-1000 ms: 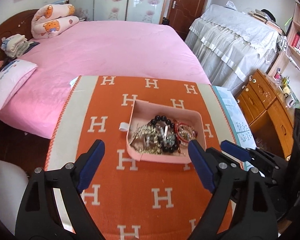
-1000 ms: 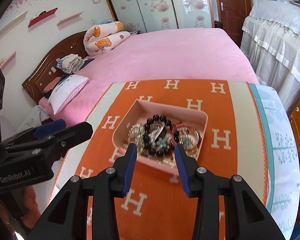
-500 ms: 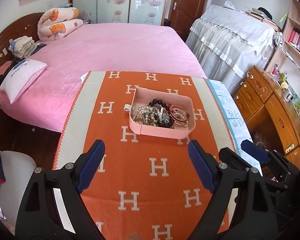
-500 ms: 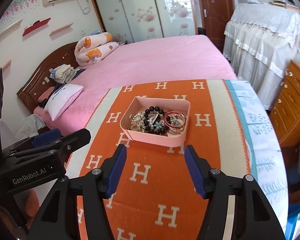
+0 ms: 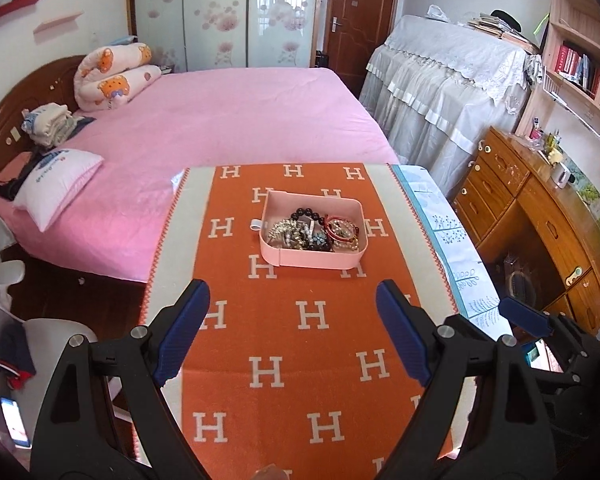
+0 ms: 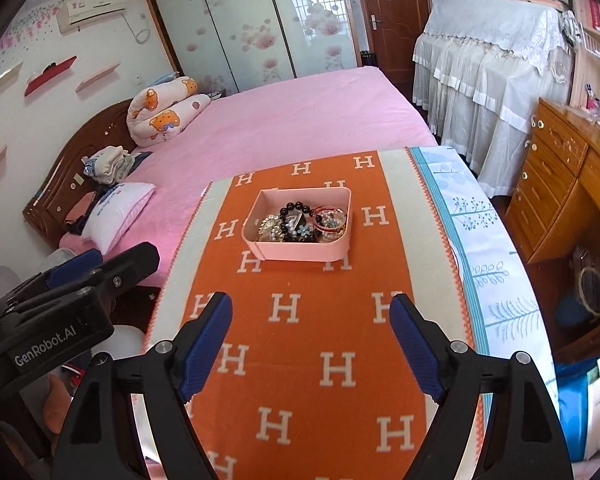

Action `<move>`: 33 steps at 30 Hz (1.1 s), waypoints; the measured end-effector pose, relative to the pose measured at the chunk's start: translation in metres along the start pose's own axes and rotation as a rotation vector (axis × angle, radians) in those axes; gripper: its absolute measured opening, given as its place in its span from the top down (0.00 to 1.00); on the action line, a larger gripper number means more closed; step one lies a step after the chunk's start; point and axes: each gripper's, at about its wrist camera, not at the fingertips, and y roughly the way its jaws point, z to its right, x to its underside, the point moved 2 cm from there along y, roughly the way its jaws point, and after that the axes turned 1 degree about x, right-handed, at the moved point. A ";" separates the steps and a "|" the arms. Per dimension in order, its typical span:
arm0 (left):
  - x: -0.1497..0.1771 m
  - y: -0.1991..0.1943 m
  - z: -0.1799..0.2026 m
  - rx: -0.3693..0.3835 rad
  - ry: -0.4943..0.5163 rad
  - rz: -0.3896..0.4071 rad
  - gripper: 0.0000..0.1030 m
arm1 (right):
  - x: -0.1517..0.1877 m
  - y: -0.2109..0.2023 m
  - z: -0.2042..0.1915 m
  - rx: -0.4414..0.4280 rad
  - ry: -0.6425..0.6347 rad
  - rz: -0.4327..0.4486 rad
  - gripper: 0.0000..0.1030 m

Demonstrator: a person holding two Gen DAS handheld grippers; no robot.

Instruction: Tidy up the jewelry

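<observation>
The right gripper (image 6: 311,344) has just been opening and stands wide, nothing between its jaws. The left gripper (image 5: 293,330) is likewise wide and empty. Both hang above the orange cloth (image 5: 284,364), well short of the pink tray (image 6: 300,251). The jewelry (image 6: 300,224) lies heaped in the tray's near half (beads and chains tangled). It looks light, limp and snag-prone; a single strand's loop is the best hold. The tray's long axis runs across both views.
</observation>
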 end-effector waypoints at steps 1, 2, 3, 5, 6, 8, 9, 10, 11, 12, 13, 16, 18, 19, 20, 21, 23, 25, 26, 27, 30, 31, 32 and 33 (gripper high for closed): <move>0.000 -0.007 0.001 -0.002 -0.002 0.002 0.19 | 0.000 -0.009 -0.001 -0.003 0.000 0.004 0.20; -0.001 -0.011 0.002 -0.005 -0.003 0.002 0.19 | 0.000 -0.014 -0.001 -0.003 -0.002 0.003 0.20; -0.002 -0.016 0.004 -0.012 -0.003 0.001 0.19 | -0.001 -0.020 -0.002 -0.006 -0.003 0.005 0.19; -0.002 -0.026 0.007 -0.024 -0.004 -0.003 0.19 | -0.005 -0.028 -0.003 -0.010 -0.008 0.006 0.18; -0.001 -0.032 0.010 -0.029 -0.007 -0.004 0.19 | -0.006 -0.034 -0.004 -0.009 -0.018 0.007 0.18; -0.001 -0.042 0.014 -0.029 -0.012 0.000 0.19 | -0.010 -0.041 -0.004 -0.005 -0.038 0.007 0.18; -0.001 -0.047 0.016 -0.033 -0.015 0.006 0.19 | -0.011 -0.046 -0.004 -0.008 -0.047 0.007 0.18; -0.001 -0.051 0.017 -0.036 -0.016 0.010 0.19 | -0.012 -0.049 -0.004 -0.010 -0.052 0.009 0.18; -0.002 -0.055 0.019 -0.045 -0.020 0.014 0.19 | -0.014 -0.053 -0.003 -0.009 -0.056 0.011 0.18; -0.003 -0.058 0.022 -0.048 -0.023 0.017 0.19 | -0.014 -0.057 -0.002 -0.005 -0.056 0.013 0.18; -0.002 -0.063 0.023 -0.053 -0.030 0.020 0.19 | -0.016 -0.060 -0.001 -0.004 -0.055 0.014 0.18; -0.002 -0.071 0.026 -0.074 -0.037 0.021 0.19 | -0.020 -0.069 0.003 -0.006 -0.045 0.024 0.17; -0.002 -0.073 0.026 -0.072 -0.038 0.017 0.19 | -0.022 -0.076 0.006 -0.011 -0.036 0.033 0.16; -0.002 -0.074 0.026 -0.073 -0.038 0.015 0.19 | -0.024 -0.078 0.007 -0.013 -0.035 0.038 0.16; -0.002 -0.077 0.028 -0.072 -0.037 0.015 0.19 | -0.025 -0.079 0.008 -0.016 -0.038 0.041 0.16; -0.001 -0.079 0.029 -0.077 -0.036 0.015 0.19 | -0.025 -0.082 0.007 -0.019 -0.041 0.043 0.16; -0.001 -0.083 0.029 -0.082 -0.037 0.016 0.19 | -0.026 -0.087 0.005 -0.022 -0.045 0.051 0.15; -0.001 -0.083 0.030 -0.080 -0.039 0.014 0.19 | -0.026 -0.090 0.004 -0.027 -0.042 0.053 0.15; 0.000 -0.084 0.030 -0.083 -0.038 0.013 0.19 | -0.026 -0.091 0.003 -0.029 -0.039 0.053 0.15; 0.000 -0.085 0.030 -0.085 -0.038 0.012 0.19 | -0.026 -0.091 0.002 -0.029 -0.038 0.052 0.15; -0.001 -0.086 0.029 -0.085 -0.044 0.003 0.19 | -0.025 -0.093 0.000 -0.030 -0.037 0.051 0.15; 0.000 -0.087 0.029 -0.086 -0.045 0.002 0.19 | -0.025 -0.092 -0.001 -0.029 -0.038 0.050 0.15; 0.000 -0.088 0.029 -0.088 -0.045 0.002 0.19 | -0.025 -0.092 -0.001 -0.030 -0.037 0.051 0.15; 0.000 -0.088 0.028 -0.091 -0.045 0.003 0.19 | -0.025 -0.092 -0.001 -0.030 -0.036 0.051 0.15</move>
